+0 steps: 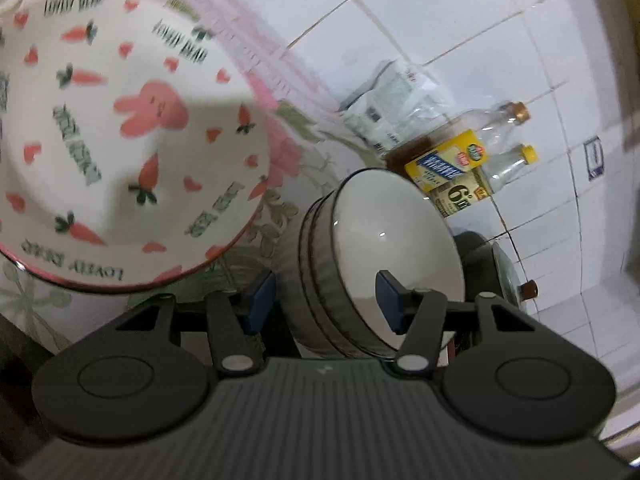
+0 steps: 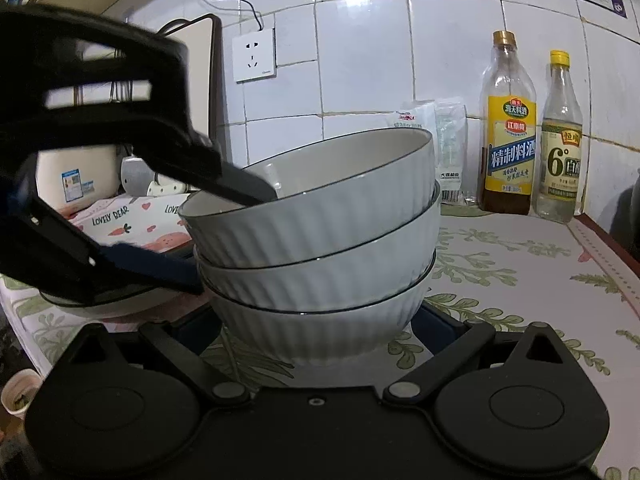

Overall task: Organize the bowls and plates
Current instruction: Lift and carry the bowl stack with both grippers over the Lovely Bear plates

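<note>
Ribbed grey bowls (image 2: 316, 240), stacked: left tool (image 2: 224, 236) straddles the top rim unclenched; right tool (image 2: 316, 332) unclear.

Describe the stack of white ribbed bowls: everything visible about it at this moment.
The stack of bowls is three nested white bowls, glossy like glazed ceramic, with ribbed outer walls and thin dark rims. It stands upright on the floral tablecloth, in front of the tiled wall and left of two bottles. The top bowl sits tilted. The left tool straddles the left side: one finger inside the top bowl, one outside lower down. The right tool's fingers flank the bottom bowl; contact cannot be told.
</note>
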Action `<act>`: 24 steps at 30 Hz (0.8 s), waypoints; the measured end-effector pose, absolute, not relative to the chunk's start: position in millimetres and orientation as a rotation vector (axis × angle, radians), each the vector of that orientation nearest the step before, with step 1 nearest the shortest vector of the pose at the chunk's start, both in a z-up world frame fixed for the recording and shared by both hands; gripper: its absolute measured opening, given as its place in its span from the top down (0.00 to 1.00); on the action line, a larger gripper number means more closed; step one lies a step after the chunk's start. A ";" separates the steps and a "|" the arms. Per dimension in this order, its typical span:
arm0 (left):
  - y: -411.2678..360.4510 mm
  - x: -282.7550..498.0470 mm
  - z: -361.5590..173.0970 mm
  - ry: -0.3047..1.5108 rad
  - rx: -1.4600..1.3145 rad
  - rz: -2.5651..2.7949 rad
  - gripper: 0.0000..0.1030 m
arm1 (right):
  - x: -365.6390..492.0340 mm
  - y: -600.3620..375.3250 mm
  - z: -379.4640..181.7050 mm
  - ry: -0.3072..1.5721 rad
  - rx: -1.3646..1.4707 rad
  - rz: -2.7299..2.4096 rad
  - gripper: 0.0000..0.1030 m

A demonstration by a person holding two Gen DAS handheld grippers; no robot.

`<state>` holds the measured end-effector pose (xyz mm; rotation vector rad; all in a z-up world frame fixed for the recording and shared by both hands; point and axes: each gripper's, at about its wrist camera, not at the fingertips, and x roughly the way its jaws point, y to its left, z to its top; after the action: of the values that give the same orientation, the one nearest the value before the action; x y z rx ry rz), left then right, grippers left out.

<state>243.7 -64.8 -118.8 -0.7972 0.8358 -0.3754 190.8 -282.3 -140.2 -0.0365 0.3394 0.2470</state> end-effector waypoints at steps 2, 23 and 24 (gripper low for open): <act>-69.2 249.2 -122.9 0.845 -0.802 -0.355 0.48 | 192.1 -281.6 -139.1 0.344 -0.053 0.251 0.01; -92.2 242.6 -123.0 0.792 -0.627 -0.345 0.60 | 188.5 -289.4 -143.2 0.316 -0.020 0.290 0.00; -93.3 240.9 -122.3 0.789 -0.622 -0.345 0.60 | 187.2 -289.9 -143.4 0.310 -0.018 0.291 0.00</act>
<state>240.9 -93.3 -122.3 -0.6225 0.7890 -0.3454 187.2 -289.9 -143.4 -0.0184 0.3103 0.2908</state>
